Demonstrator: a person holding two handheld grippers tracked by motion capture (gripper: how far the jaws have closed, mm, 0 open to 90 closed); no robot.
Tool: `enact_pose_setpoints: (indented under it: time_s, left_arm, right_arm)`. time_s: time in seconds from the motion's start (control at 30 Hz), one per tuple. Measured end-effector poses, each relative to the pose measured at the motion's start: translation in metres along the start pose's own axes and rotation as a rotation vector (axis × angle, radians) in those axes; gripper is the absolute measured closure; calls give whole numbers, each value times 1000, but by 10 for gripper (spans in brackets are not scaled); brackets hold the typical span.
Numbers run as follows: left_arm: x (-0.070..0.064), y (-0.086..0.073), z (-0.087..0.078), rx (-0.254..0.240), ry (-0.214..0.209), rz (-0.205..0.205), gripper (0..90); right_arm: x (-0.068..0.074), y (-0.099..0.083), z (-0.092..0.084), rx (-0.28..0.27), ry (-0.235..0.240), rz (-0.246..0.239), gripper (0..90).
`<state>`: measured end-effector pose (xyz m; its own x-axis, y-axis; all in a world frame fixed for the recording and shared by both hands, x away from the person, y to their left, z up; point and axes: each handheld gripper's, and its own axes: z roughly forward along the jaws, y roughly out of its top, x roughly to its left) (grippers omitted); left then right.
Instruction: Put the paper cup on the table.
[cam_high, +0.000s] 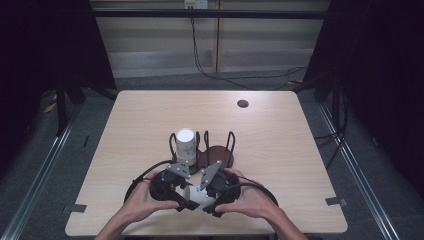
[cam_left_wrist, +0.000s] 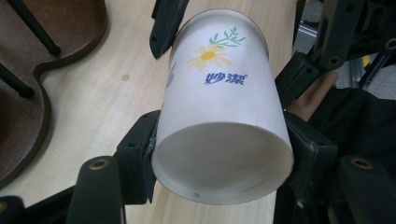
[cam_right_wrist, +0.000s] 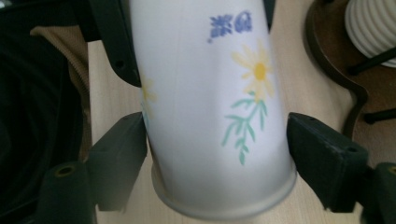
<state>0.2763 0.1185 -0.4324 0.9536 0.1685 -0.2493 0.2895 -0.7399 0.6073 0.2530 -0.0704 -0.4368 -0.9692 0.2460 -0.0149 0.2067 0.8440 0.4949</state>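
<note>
My two grippers crowd the table's (cam_high: 150, 115) near edge with the paper cup (cam_high: 196, 196) between them. Just beyond, the dark wooden cup rack (cam_high: 215, 155), its wire hoops and a ribbed white cup (cam_high: 185, 145) block the middle. Far corners and both side edges lie open.

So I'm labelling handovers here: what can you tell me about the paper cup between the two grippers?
The paper cup is white, looks like thin paper, printed with a yellow daisy, green sprigs and blue characters. It lies roughly level just above the table, empty. The left gripper clamps it near the open mouth, pads pressing both sides. The right gripper flanks the base end, jaws just clear of its wall.
</note>
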Motion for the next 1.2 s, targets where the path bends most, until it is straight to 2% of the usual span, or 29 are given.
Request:
enact_pose_setpoints:
  time_s: [0.13,0.27,0.37,0.47,0.5,0.57,0.63,0.73,0.87,0.9,0.97,1.2]
  left_arm:
    - [1,-1,-3,-11,7,1,369]
    - [0,-5,-4,-30,31,9,367]
    - [-1,-8,-8,-43,47,18,366]
    - [-2,-10,-10,-67,60,14,366]
    - [-2,-11,-10,-61,69,27,365]
    - [-3,-13,-10,-67,86,14,366]
    - [-3,-14,-9,-64,95,28,365]
    - [-2,-16,-8,-87,107,28,365]
    - [0,-17,-10,-110,133,35,365]
    - [0,-17,-10,-129,136,36,365]
    - [0,-17,-9,-167,133,29,365]
    - [1,-21,-9,-218,144,26,365]
  right_arm:
    - [-4,-7,-4,-36,-9,37,143]
    - [-6,-14,-9,-56,-15,71,141]
    - [-5,-23,-14,-106,-6,95,142]
    - [-6,-31,-15,-119,-21,119,139]
    - [-7,-33,-15,-126,-21,127,140]
    - [-7,-37,-15,-148,-14,140,138]
    - [-7,-40,-14,-167,6,156,139]
    - [-7,-44,-11,-186,14,181,144]
    - [-6,-49,-11,-214,9,194,156]
    - [-7,-50,-11,-225,7,194,156]
    - [-7,-52,-12,-247,17,211,167]
    - [-10,-62,-18,-323,15,257,166]
